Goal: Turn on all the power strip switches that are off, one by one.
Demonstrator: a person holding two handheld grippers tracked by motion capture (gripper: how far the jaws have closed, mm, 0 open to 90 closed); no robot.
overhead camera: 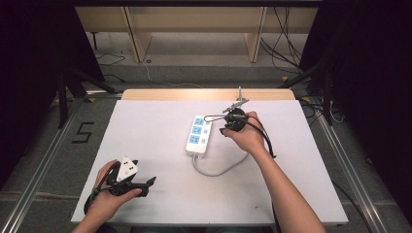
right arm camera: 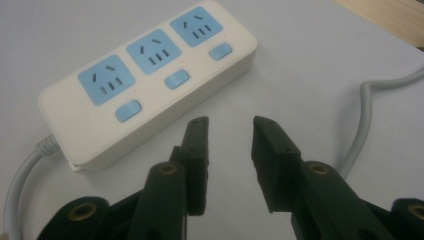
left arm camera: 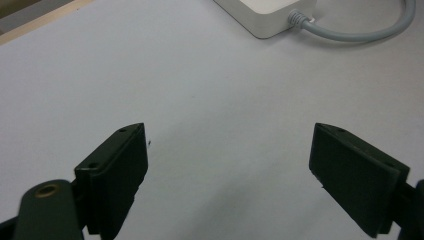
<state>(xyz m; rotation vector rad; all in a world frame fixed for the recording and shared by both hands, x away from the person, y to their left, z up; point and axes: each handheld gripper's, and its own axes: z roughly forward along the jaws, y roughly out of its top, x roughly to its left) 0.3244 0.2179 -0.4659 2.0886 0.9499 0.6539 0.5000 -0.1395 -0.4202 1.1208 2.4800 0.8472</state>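
Power strip [overhead camera: 198, 135] sits approx mid-desk, a bit right of centre; white glossy plastic, rounded rectangular block w/ three pale-blue socket faces in a row and a small blue pill-shaped switch beside each; grey rubbery cable [overhead camera: 217, 171] leaves its near end through a ribbed strain relief and curls toward the person's side. Desk [overhead camera: 145, 145] has a flat matte white top w/ a strip of light wood showing along the far edge.

Right claw [right arm camera: 229, 129] is just beside the strip's long side, on the switch side, not touching it; its jaws are partly apart w/ nothing between them, only bare desk; they're flat black matte slabs w/ small screw holes, brass-coloured pivots lower down. In the high view the right hand [overhead camera: 248, 136] wraps the tool's black body right next to the strip.

Left claw [left arm camera: 230, 150] is well apart from the strip, near the desk's front-left corner; jaws spread wide, empty, same chunky black wedge-shaped pads; left hand [overhead camera: 109, 194] holds it low over the desk, grey three-cornered plate on top.
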